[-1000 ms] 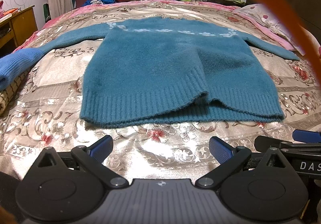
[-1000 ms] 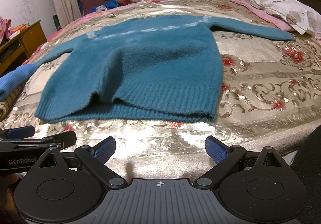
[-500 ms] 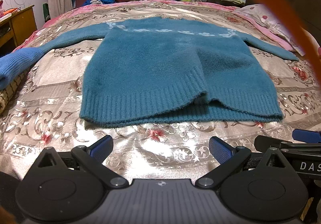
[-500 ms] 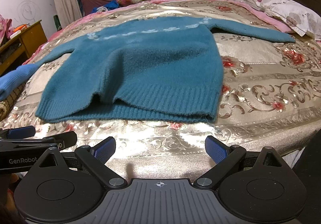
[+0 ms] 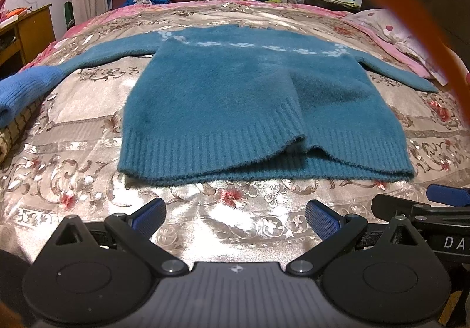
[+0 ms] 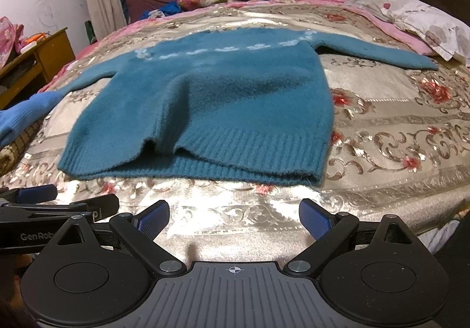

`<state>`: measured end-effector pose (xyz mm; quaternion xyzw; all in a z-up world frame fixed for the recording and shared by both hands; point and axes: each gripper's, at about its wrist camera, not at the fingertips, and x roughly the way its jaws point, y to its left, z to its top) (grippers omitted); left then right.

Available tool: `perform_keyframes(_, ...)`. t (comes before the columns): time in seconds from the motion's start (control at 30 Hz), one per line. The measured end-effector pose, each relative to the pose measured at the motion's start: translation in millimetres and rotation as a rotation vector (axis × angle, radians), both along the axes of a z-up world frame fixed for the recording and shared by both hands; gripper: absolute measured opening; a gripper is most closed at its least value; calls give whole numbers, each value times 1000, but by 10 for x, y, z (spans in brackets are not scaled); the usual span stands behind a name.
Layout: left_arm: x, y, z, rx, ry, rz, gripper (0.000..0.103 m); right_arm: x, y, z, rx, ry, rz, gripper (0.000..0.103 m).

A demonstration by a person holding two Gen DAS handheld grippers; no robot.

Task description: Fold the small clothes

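Teal knitted sweater [image 5: 235, 98] spread out flat on a bed [image 5: 88, 122].

It is fuzzy, with a ribbed hem nearest the viewer and a band of pale flower shapes across the chest. Both sleeves stretch out sideways; the left one ends in a brighter blue cuff [image 5: 26, 87] at the bed's edge. Near the middle of the hem, the top layer is rucked up in a fold.

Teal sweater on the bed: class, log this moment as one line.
teal sweater: flat, sleeves spread, unfolded | left gripper: open, short of hem | right gripper: open, short of hem | bedspread: underneath
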<state>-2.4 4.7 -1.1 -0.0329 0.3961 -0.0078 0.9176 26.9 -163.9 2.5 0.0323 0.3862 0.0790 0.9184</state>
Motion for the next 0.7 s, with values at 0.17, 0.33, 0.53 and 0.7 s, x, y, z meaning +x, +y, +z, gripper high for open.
perform_keyframes(0.17, 27, 32, 0, -11, 3, -2, 103, 30, 16, 19, 8, -4, 14, 95)
perform_keyframes(0.33, 66, 104, 73, -14, -25, 3, 103, 91, 3, 62, 17, -17, 18, 94)
perform_keyframes(0.53, 232, 492, 133, -54, -48, 109, 103, 268, -159, 37, 40, -7, -33, 90)
perform_keyframes(0.7, 453, 775, 98, -51, -40, 188, 103, 446, -366, 10, 60, 16, -90, 82)
